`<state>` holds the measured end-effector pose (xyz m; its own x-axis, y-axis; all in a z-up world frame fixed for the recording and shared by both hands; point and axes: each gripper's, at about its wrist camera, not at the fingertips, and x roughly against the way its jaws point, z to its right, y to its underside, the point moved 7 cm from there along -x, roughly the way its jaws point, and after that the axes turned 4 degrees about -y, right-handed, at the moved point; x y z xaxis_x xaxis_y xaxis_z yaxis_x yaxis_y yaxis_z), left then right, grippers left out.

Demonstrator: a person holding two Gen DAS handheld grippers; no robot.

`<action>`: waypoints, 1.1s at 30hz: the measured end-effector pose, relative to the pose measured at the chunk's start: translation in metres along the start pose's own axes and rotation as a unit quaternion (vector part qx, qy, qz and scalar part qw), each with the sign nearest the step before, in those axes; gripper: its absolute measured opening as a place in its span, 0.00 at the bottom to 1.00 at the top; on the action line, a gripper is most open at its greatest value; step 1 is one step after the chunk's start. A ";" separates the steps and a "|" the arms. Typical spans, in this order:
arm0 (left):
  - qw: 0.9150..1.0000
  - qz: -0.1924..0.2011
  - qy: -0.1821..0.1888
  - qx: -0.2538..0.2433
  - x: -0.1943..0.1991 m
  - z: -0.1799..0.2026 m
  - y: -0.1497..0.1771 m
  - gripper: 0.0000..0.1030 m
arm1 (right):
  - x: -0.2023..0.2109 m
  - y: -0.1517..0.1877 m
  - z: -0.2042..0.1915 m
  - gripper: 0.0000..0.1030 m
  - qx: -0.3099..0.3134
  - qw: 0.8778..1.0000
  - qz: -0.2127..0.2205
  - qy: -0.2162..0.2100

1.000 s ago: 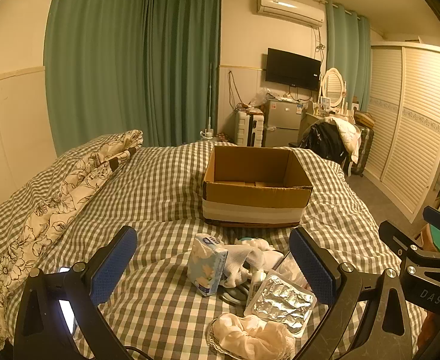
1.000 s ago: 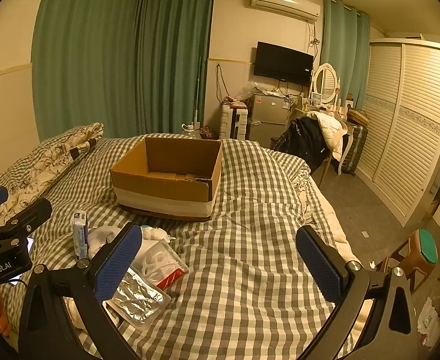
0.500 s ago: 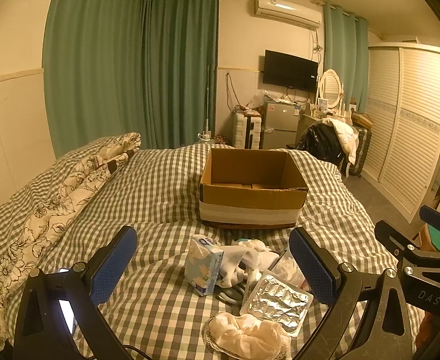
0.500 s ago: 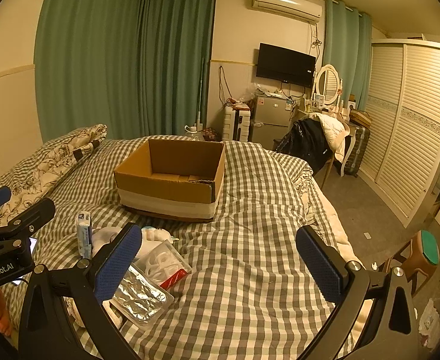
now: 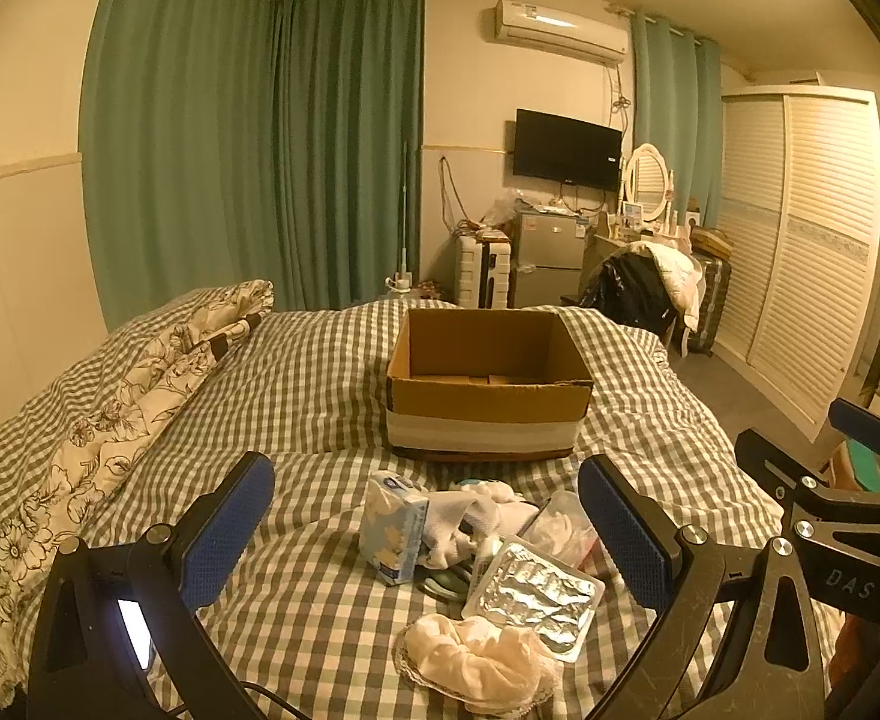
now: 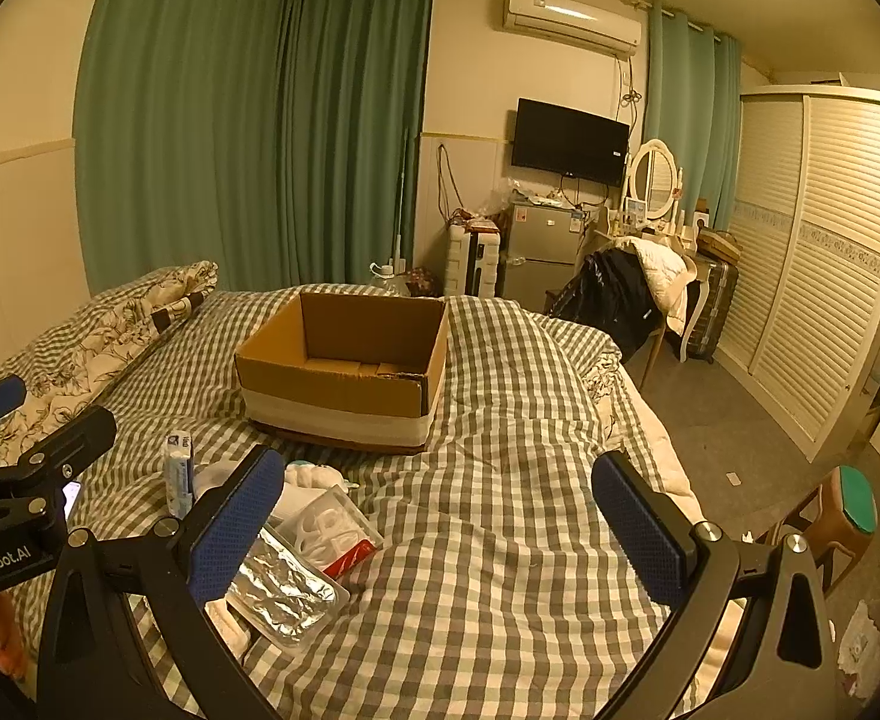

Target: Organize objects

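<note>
An open cardboard box (image 5: 487, 396) stands on the checked bed; it also shows in the right wrist view (image 6: 344, 378). In front of it lies a pile: a tissue pack (image 5: 393, 525), white cloth (image 5: 475, 519), a foil blister pack (image 5: 538, 594), a clear packet (image 5: 559, 531) and a cream scrunchie (image 5: 475, 660). My left gripper (image 5: 428, 534) is open and empty, hovering over the pile. My right gripper (image 6: 440, 531) is open and empty, to the right of the pile, above bare bedspread. The foil pack (image 6: 284, 597) and tissue pack (image 6: 179, 471) lie by its left finger.
A floral quilt (image 5: 110, 420) is bunched along the bed's left side. The bed's right edge drops to the floor, where a green-topped stool (image 6: 847, 510) stands. A wardrobe (image 6: 817, 252), a fridge (image 6: 538, 258) and a draped chair (image 6: 625, 294) stand beyond.
Both grippers have lifted and tilted a little; the box and pile sit slightly lower in view. Nothing was grasped or moved.
</note>
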<state>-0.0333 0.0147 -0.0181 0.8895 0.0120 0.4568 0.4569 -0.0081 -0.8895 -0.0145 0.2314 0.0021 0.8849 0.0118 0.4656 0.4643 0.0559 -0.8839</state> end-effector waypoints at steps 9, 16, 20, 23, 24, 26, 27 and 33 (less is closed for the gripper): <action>0.999 -0.040 0.003 -0.022 -0.005 0.006 0.036 1.00 | 0.004 0.011 0.009 1.00 0.002 1.000 -0.008 0.004; 0.991 -0.116 0.035 -0.051 -0.029 0.030 0.092 0.95 | -0.009 0.031 0.010 1.00 0.006 0.999 -0.036 0.003; 0.985 -0.153 0.052 -0.057 -0.048 0.043 0.118 0.79 | -0.022 0.044 0.009 1.00 0.011 0.998 -0.055 0.003; 0.981 -0.176 0.060 -0.061 -0.061 0.044 0.132 0.45 | -0.030 0.050 0.006 1.00 0.014 0.998 -0.065 0.002; 0.981 -0.175 0.062 -0.061 -0.061 0.044 0.133 0.33 | -0.032 0.052 0.005 1.00 0.015 0.998 -0.067 0.000; 0.983 -0.163 0.067 -0.059 -0.058 0.041 0.130 0.20 | -0.037 0.055 0.001 1.00 0.020 0.997 -0.073 -0.008; 0.984 -0.156 0.065 -0.058 -0.055 0.039 0.125 0.19 | -0.039 0.056 -0.002 1.00 0.023 0.997 -0.075 -0.012; 0.992 -0.115 0.041 -0.030 -0.040 0.003 0.087 0.18 | -0.054 0.071 -0.032 1.00 0.056 0.992 -0.099 -0.061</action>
<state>-0.0297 0.0165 -0.1137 0.7577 -0.0613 0.6497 0.6458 -0.0732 -0.7600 -0.0286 0.2029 -0.0873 0.7627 0.1100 0.6373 0.6153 0.1803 -0.7674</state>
